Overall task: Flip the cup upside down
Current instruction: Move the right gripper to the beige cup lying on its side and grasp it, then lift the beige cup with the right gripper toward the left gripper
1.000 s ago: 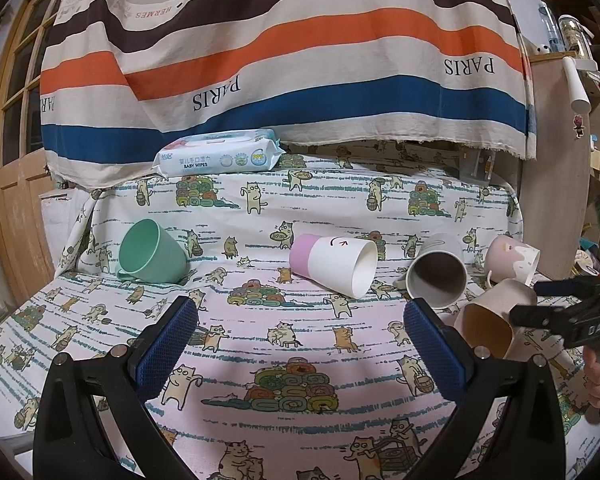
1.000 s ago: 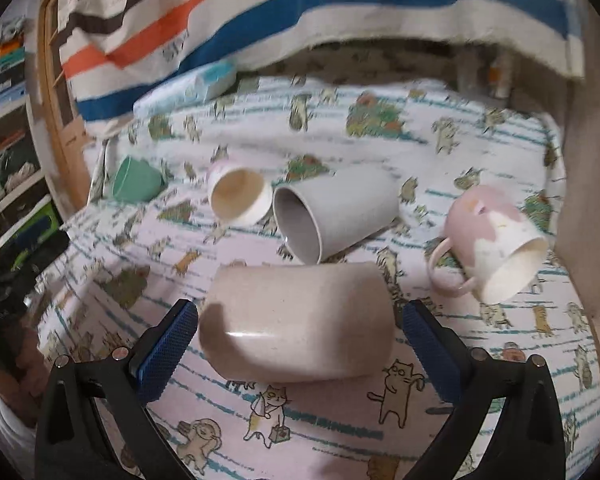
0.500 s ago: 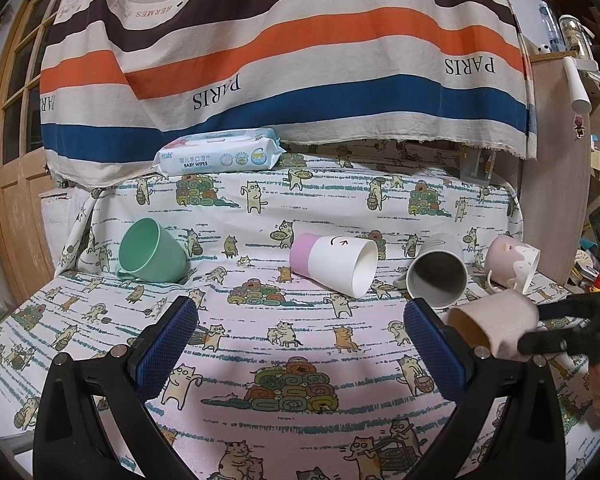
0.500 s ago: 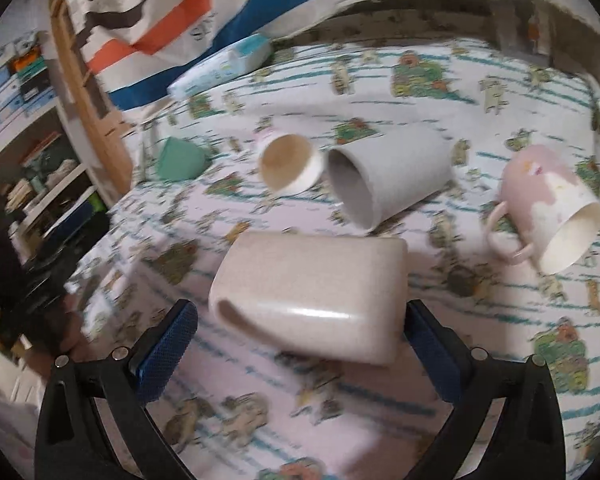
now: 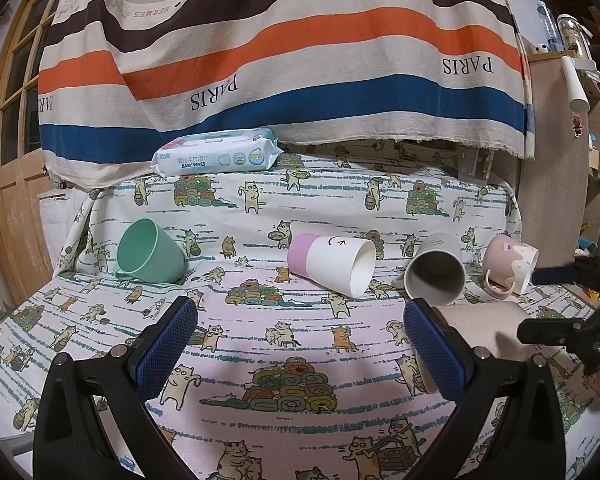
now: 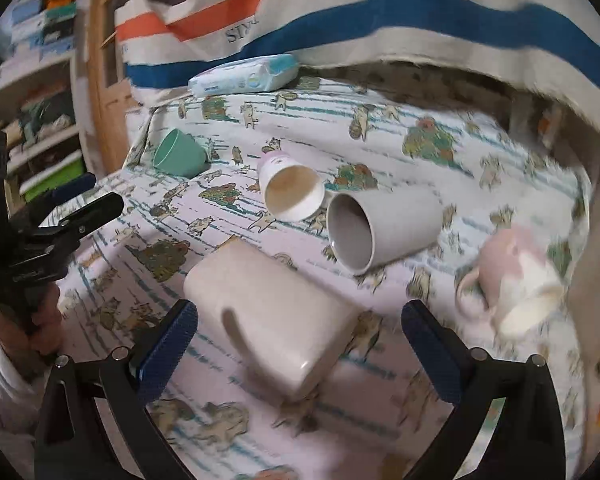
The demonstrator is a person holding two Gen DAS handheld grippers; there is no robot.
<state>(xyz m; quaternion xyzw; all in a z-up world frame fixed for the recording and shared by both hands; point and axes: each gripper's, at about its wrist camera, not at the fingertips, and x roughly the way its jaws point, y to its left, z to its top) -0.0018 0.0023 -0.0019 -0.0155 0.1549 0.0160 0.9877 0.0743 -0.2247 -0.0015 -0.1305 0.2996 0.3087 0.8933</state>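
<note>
I am hovering my right gripper [image 6: 299,354] with jaws wide around the beige cup [image 6: 272,316], which is sitting tilted on the cloth [image 6: 440,152], apparently mouth-down. It looks like stiff, glossy ceramic, likely slippery and breakable, so I am favouring its flat sides. My left gripper [image 5: 300,350] is idling wide, holding nothing.

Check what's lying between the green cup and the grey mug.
The pink-and-white cup, on its side, lies between the green cup and the grey mug. The left wrist view shows it best.
</note>
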